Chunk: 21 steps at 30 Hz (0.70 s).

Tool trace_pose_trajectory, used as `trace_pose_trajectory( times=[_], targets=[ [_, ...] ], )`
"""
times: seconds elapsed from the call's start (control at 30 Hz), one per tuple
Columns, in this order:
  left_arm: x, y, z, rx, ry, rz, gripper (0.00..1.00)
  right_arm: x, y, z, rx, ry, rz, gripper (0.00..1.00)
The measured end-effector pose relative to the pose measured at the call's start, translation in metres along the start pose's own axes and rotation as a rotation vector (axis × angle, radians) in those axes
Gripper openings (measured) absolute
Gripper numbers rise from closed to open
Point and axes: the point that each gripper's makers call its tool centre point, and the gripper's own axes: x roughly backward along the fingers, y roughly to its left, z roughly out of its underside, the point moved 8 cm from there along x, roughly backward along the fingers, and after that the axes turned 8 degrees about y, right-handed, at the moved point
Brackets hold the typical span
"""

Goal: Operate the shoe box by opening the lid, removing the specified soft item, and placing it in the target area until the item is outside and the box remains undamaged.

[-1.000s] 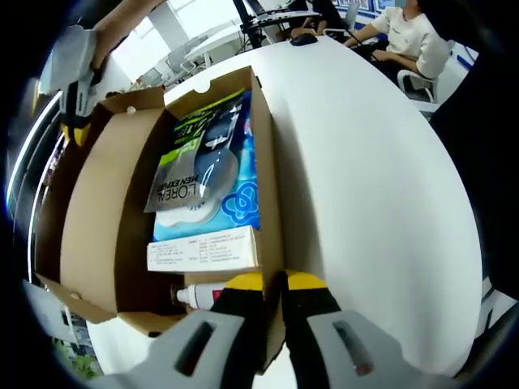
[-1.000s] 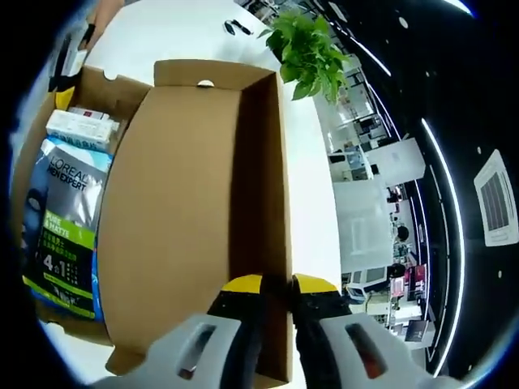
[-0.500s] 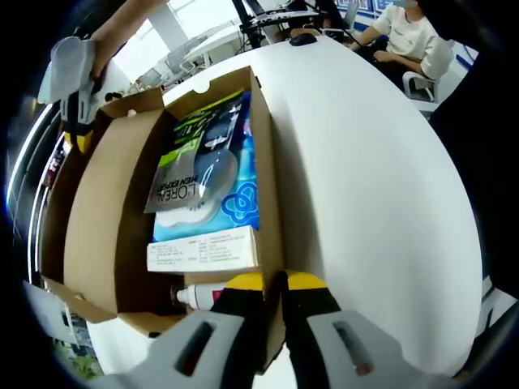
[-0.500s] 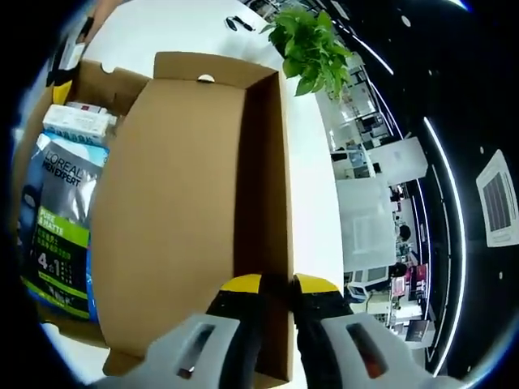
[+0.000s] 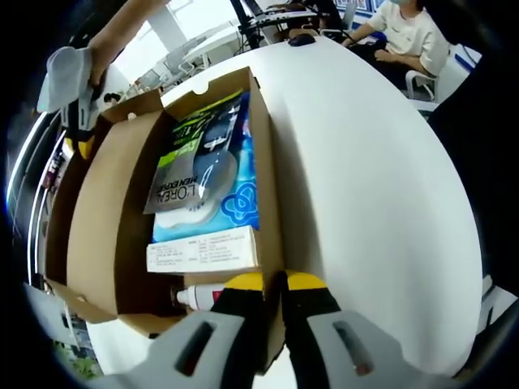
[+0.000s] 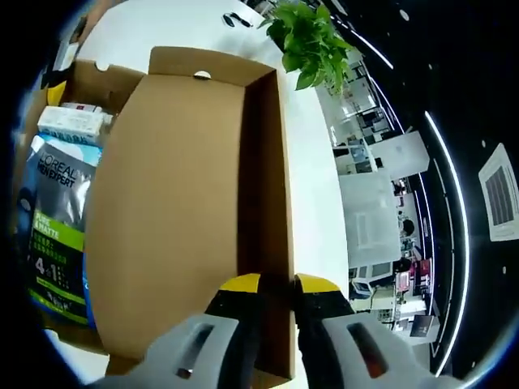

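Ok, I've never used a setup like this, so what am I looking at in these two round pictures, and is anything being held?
No robot arm here: a person carries a hand-held claw in each hand, and a fisheye camera rides on each, looking forward along its yellow-tipped jaws.

In the left gripper view, the left claw is pinched shut on the shoe box side wall. The other claw comes in at upper left, at the lid's edge.

In the right gripper view, the right claw is shut on the rim of the open lid, holding it back.

The box sits on a white table. Inside are a L'Oreal packet, a blue pack under it, a white carton and a small tube. A potted plant stands beyond.
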Motion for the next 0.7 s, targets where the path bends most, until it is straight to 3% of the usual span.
trace_pose_trajectory(
  times=[0.7],
  targets=[
    [-0.001, 0.001, 0.0, -0.006, -0.003, 0.003, 0.05, -0.017, 0.007, 0.004, -0.021, 0.004, -0.029, 0.15]
  ],
)
